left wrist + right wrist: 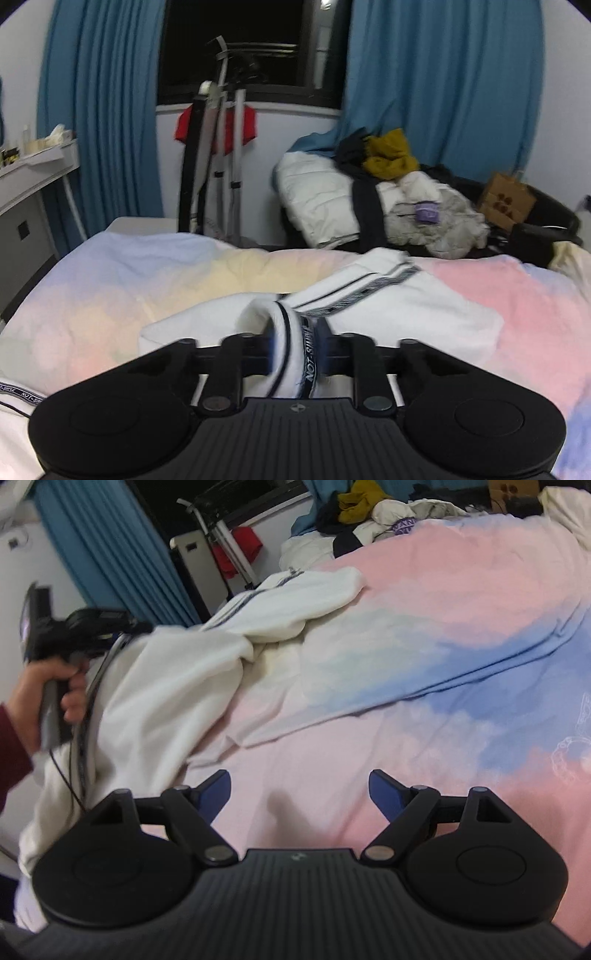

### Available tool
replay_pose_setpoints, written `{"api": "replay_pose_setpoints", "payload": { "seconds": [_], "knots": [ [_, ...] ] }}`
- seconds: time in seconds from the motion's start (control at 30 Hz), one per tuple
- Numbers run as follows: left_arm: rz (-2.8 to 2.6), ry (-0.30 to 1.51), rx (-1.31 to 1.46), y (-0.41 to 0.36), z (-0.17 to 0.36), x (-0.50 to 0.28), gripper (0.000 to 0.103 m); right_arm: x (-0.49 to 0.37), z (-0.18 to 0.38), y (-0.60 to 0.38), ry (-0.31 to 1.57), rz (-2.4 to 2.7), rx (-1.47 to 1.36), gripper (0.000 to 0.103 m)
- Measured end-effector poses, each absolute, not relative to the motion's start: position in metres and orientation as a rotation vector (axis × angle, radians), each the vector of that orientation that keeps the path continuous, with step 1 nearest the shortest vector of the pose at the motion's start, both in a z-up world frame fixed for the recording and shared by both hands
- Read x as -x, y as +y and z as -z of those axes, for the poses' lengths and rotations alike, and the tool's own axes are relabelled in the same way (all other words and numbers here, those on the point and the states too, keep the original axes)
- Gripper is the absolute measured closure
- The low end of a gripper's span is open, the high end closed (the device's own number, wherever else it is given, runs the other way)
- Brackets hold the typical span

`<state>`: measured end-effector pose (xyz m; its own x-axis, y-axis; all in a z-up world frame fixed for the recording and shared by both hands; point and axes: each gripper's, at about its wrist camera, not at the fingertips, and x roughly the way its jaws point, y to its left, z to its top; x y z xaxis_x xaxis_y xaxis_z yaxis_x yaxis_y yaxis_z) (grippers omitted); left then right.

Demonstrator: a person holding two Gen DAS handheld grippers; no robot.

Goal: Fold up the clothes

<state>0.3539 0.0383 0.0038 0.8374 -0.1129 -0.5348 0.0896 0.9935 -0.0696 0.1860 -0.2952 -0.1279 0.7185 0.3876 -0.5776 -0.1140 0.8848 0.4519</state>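
Left wrist — fingers (297, 354) pinch hem (295, 362) (bedspread (110, 280) open).

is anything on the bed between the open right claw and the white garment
Nothing visible. Only bare bedspread lies between the right claw and the white garment, whose trimmed edge the left claw already pinches.

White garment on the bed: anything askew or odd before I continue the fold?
The white garment lies bunched and twisted, not flat. The left tool pinches only its striped cuff; the right tool hangs open over the bare bedsheet.
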Motion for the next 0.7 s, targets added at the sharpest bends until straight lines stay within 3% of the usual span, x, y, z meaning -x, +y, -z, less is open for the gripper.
{"api": "replay_pose_setpoints", "payload": {
  "seconds": [0.33, 0.57, 0.7],
  "knots": [
    [0.380, 0.405, -0.133, -0.021, -0.043, -0.184, 0.096, -0.157, 0.101, -0.305, 0.628, -0.241, -0.373, 0.019],
    [0.536, 0.437, -0.124, -0.051, 0.004, -0.071, 0.096, -0.134, 0.085, -0.331, 0.581, -0.222, -0.523, 0.019],
    [0.547, 0.499, -0.081, -0.056, 0.047, -0.045, 0.096, -0.129, 0.084, -0.352, 0.560, -0.219, -0.686, 0.019]
  ]
}}
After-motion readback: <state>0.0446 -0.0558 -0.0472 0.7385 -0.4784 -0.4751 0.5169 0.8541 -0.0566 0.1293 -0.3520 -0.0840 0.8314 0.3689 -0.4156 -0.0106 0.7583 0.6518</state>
